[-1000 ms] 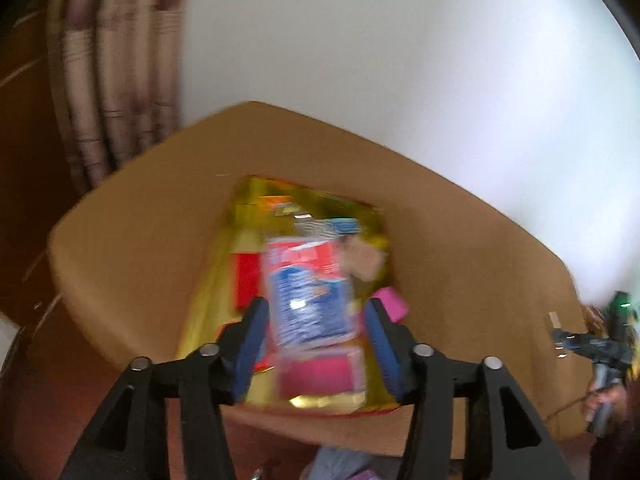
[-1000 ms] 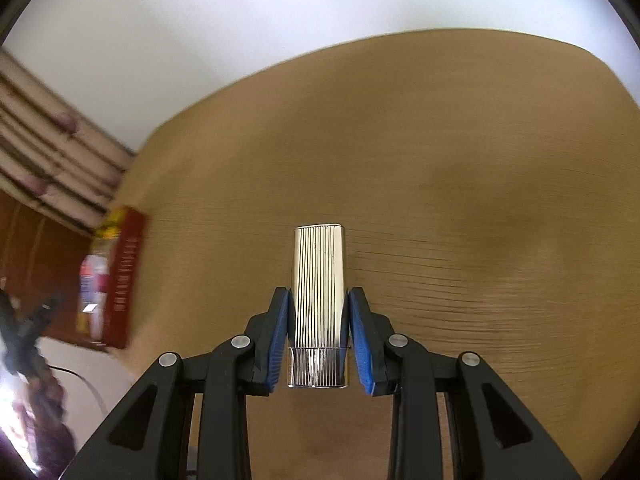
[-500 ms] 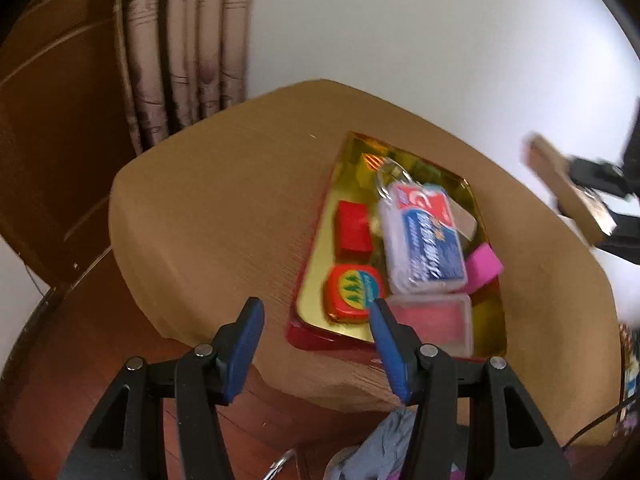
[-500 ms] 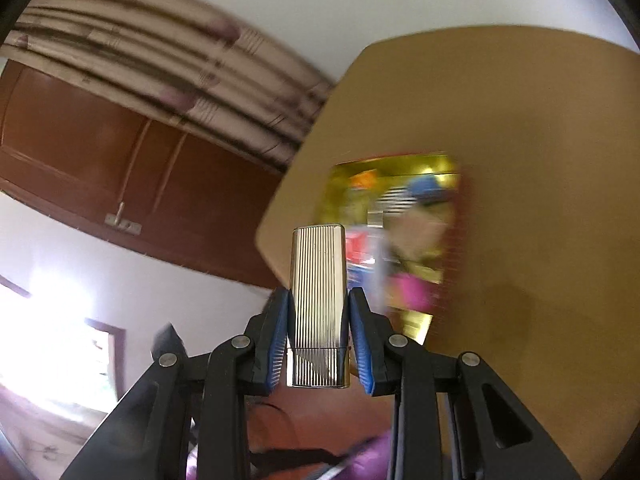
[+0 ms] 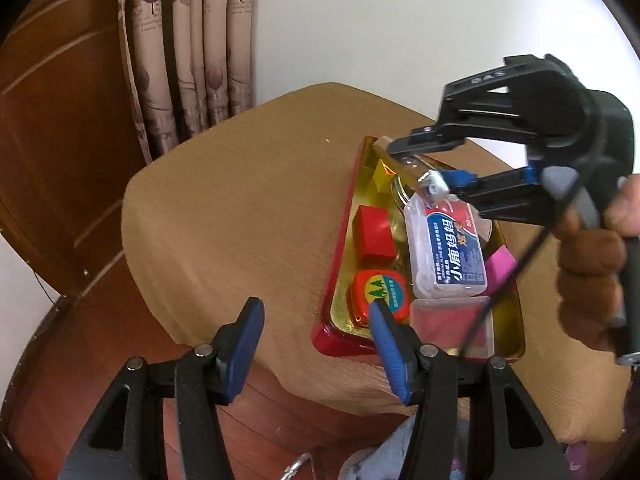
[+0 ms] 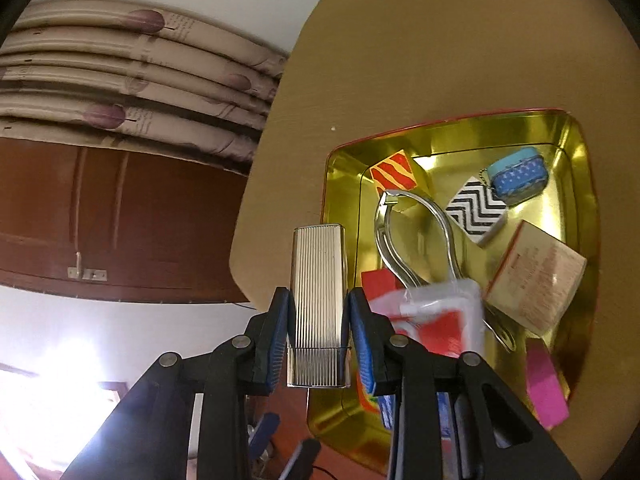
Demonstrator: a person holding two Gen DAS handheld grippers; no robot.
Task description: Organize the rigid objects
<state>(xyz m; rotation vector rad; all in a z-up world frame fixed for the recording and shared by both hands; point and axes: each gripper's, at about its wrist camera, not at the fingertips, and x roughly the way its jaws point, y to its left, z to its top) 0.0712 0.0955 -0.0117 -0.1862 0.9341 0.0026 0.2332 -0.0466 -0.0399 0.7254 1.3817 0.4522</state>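
Note:
My right gripper [image 6: 319,340] is shut on a ribbed silver case [image 6: 319,300] and holds it above the left part of a gold tray with a red rim [image 6: 576,152]. In the left wrist view the right gripper [image 5: 444,172] hovers over the tray's [image 5: 340,240] far end with the case [image 5: 412,168] in its jaws. The tray holds a clear floss box [image 5: 444,248], a red block [image 5: 372,232], a round red tin [image 5: 380,292], a pink eraser [image 5: 500,264], metal tongs [image 6: 400,240] and a tan box [image 6: 536,276]. My left gripper [image 5: 316,344] is open and empty at the table's near edge.
The tray lies on a tan table [image 5: 240,216]. A curtain [image 5: 184,52] and brown wood panelling [image 5: 60,120] stand behind the table at the left. A white wall [image 5: 400,20] is at the back. A zigzag block [image 6: 476,208] and a blue pouch [image 6: 518,176] lie in the tray.
My right gripper has swung with the silver case from bare table to above the tray. My left gripper has drawn back from over the tray to the table's near edge.

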